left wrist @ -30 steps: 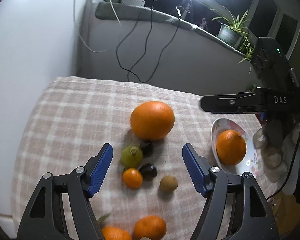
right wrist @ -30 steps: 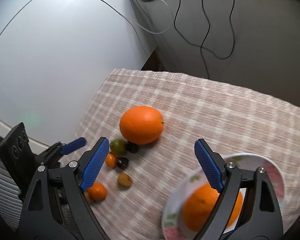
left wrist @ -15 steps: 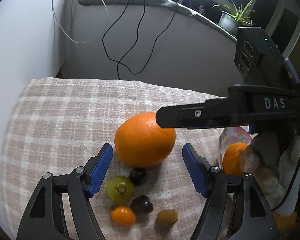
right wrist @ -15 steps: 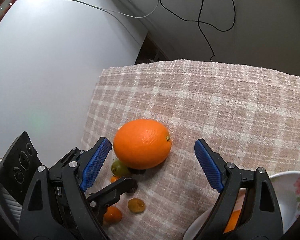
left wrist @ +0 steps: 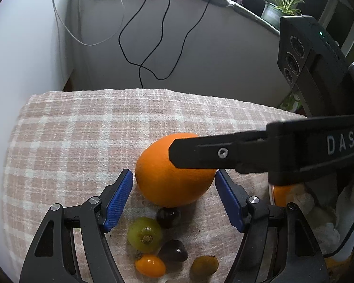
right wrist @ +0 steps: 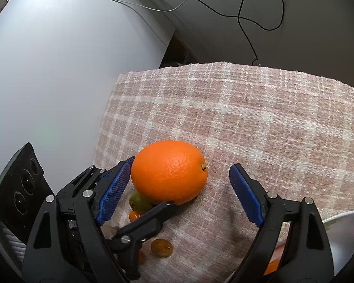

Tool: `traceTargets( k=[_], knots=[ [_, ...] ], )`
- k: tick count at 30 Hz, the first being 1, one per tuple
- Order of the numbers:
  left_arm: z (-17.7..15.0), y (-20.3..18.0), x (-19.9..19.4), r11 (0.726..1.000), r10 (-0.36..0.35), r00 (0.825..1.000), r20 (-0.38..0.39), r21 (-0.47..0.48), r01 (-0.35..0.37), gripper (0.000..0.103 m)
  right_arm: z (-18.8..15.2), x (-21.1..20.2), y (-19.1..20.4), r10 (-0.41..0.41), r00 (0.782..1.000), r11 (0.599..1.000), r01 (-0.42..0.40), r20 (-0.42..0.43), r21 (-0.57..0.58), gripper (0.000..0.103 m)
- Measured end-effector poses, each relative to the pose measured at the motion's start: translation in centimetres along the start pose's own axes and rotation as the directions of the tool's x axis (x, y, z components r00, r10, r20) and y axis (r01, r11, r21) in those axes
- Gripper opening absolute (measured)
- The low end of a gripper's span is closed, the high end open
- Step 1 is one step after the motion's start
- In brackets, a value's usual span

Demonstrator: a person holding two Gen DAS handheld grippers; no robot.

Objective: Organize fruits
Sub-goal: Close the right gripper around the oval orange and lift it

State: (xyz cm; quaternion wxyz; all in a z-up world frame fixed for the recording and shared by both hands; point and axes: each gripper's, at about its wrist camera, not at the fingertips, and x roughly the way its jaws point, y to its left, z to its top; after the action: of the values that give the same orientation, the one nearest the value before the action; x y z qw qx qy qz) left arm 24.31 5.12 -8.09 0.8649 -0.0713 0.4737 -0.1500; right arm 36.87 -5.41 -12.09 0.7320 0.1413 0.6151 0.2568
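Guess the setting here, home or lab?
Probably a home: a checked cloth covers the table, a potted plant sits on the window ledge, and a flowered plate stands by the big orange.

Both views evenly lit, soft daylight tone, moderately bright. The orange (right wrist: 168,172) shows a small highlight on its upper skin in the right wrist view; pores sharp there. Soft shadow pools under the orange (left wrist: 174,179) onto the cloth (left wrist: 82,141) in the left wrist view. The white wall (right wrist: 59,70) reads smooth and slightly washed. Strong fisheye bending: cloth edges bow, dark vignette fills the corners. The window (left wrist: 339,16) is dark at upper right. The right gripper's finger (left wrist: 259,151) crosses close to the lens, slightly soft. No motion blur.
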Motion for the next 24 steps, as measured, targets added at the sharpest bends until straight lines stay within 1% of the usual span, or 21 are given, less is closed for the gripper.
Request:
traceTargets(
  k=[4,8,9,11,13,16,24],
  knots=[
    [0.6,0.2,0.1,1.000,-0.006,1.000,-0.008,-0.002,0.006,0.072,0.0,0.6,0.3,0.006,1.000,1.000,-0.006,-0.010,-0.004,0.083],
    [1.3,0.1,0.3,1.000,-0.013,1.000,-0.019,-0.004,0.013,0.072,0.1,1.3,0.4,0.010,1.000,1.000,-0.010,-0.012,0.005,0.082],
    [1.3,0.0,0.3,1.000,-0.014,1.000,-0.021,-0.005,0.014,0.072,0.1,0.8,0.1,0.016,1.000,1.000,-0.016,-0.014,0.003,0.081],
    [1.7,0.1,0.5,1.000,-0.019,0.999,-0.026,-0.007,0.019,0.072,0.1,0.9,0.1,0.030,0.999,1.000,-0.030,-0.018,0.003,0.075],
    [1.9,0.5,0.1,1.000,-0.025,0.999,-0.029,-0.013,0.025,0.072,0.1,1.0,0.2,0.036,0.999,0.999,-0.036,-0.019,0.000,0.072],
    [1.7,0.9,0.1,0.999,-0.030,0.999,-0.025,-0.018,0.029,0.072,0.2,1.2,0.4,0.031,0.999,1.000,-0.031,-0.016,-0.005,0.072],
    [1.6,0.2,-0.1,1.000,-0.014,1.000,-0.024,-0.010,0.014,0.072,-0.1,1.5,1.0,0.020,1.000,0.999,-0.020,-0.019,-0.032,0.072]
  ],
)
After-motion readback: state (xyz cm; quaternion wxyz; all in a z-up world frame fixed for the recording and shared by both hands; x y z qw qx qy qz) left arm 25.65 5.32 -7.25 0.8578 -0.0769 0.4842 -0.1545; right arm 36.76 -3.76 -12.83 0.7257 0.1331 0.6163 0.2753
